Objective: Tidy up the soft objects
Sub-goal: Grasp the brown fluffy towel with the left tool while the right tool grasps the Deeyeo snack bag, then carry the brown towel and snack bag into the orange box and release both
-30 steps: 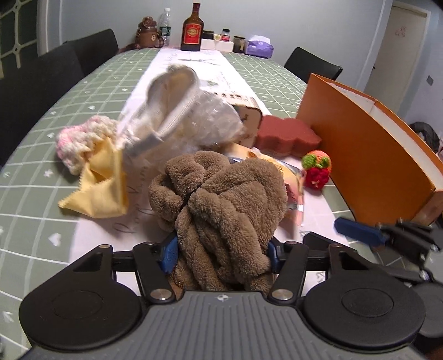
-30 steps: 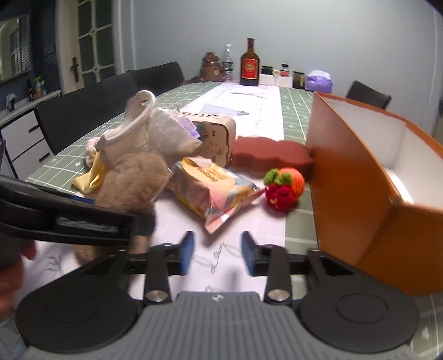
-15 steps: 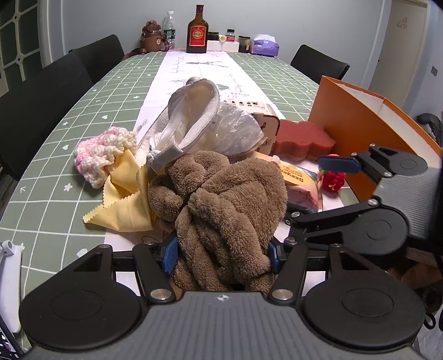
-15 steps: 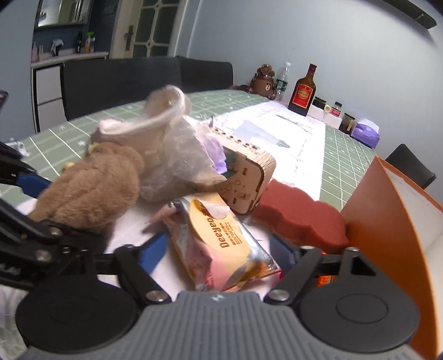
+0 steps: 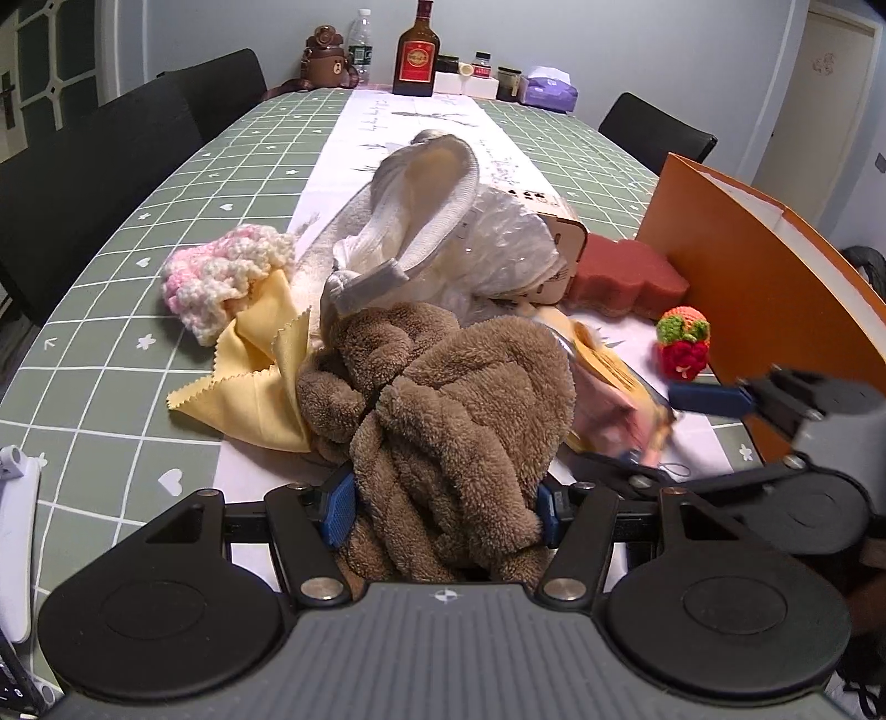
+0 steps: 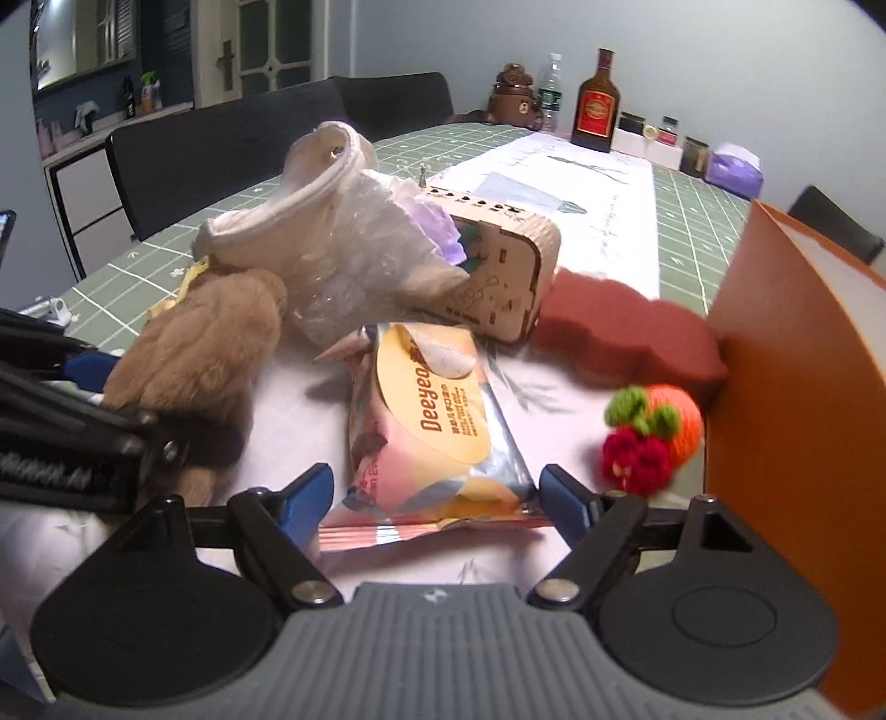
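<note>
My left gripper (image 5: 446, 507) is shut on a brown fluffy towel (image 5: 443, 410), which also shows at the left of the right wrist view (image 6: 205, 343). My right gripper (image 6: 437, 495) is open, its jaws on either side of the near end of a yellow-pink wipes packet (image 6: 432, 426); whether they touch it I cannot tell. The packet shows blurred in the left wrist view (image 5: 614, 387). Other soft things lie around: a pink-white crochet piece (image 5: 221, 274), a yellow cloth (image 5: 255, 382), a white sock on a plastic bag (image 5: 421, 221), a crochet strawberry toy (image 6: 653, 437).
An open orange box (image 5: 775, 288) stands at the right, also in the right wrist view (image 6: 797, 399). A red sponge (image 6: 626, 338) and a wooden box (image 6: 498, 277) lie behind the packet. Bottles and jars (image 5: 419, 52) stand at the far end of the table. Dark chairs (image 5: 105, 166) line the left side.
My right gripper opened wide and moved in onto the wipes packet, which now lies between its jaws. My left gripper kept its hold on the brown towel and drew back slightly.
</note>
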A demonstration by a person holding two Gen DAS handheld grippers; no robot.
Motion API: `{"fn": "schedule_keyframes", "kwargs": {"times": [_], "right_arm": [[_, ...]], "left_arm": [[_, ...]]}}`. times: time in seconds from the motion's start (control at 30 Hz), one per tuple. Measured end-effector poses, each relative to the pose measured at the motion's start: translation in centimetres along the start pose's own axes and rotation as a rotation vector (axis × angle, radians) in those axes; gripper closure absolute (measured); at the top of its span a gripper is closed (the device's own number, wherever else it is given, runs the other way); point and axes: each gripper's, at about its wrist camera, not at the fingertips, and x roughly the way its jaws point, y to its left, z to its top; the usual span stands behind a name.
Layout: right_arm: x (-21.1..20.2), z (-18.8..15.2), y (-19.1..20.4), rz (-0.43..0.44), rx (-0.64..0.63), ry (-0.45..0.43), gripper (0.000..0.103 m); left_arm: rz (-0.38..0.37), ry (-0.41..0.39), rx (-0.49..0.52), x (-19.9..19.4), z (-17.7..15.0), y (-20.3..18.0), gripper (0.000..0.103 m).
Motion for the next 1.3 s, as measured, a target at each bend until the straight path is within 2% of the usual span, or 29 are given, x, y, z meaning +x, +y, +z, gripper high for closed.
{"fn": "schedule_keyframes", "kwargs": {"times": [0.23,0.4,0.5,0.57,0.63,0.7,0.83,1.03,1.3], "right_arm": [[-0.2,0.4,0.1,0.009,-0.01,-0.048,0.022],[1.4,1.0,-1.3,0.049,0.045,-0.024,0.023],[1.6,0.9,-1.6,0.082,0.082,-0.009,0.032],[1.5,0.8,-1.6,0.076,0.094,-0.01,0.035],[1.2,0.5,-1.6,0.085,0.113,-0.007,0.045],[0.8,0.4,-1.6,0.084,0.136,-0.006,0.049],[0.1,0.0,-0.7,0.051,0.12,-0.014,0.055],[-1.7,-1.0,-0.3,0.032,0.172,-0.035,0.057],[-6.8,-1.1,-0.3,0.007,0.213,-0.149,0.058]], "left_arm": [[-0.002,-0.019,-0.026,-0.6,-0.2,0.6,0.033],[-0.016,-0.018,-0.027,-1.1,-0.5,0.7,0.033],[-0.025,-0.017,-0.022,-1.1,-0.6,0.5,0.033],[-0.032,-0.014,-0.017,-1.0,-0.6,0.2,0.033],[-0.038,-0.014,-0.011,-0.9,-0.7,-0.1,0.033],[-0.04,-0.012,-0.007,-0.8,-0.8,-0.2,0.033],[-0.044,-0.016,-0.001,-1.1,-1.1,-0.5,0.033],[-0.049,-0.04,0.01,-2.2,-1.8,-0.9,0.033],[-0.095,-0.104,0.009,-4.6,-2.4,-1.9,0.034]]}}
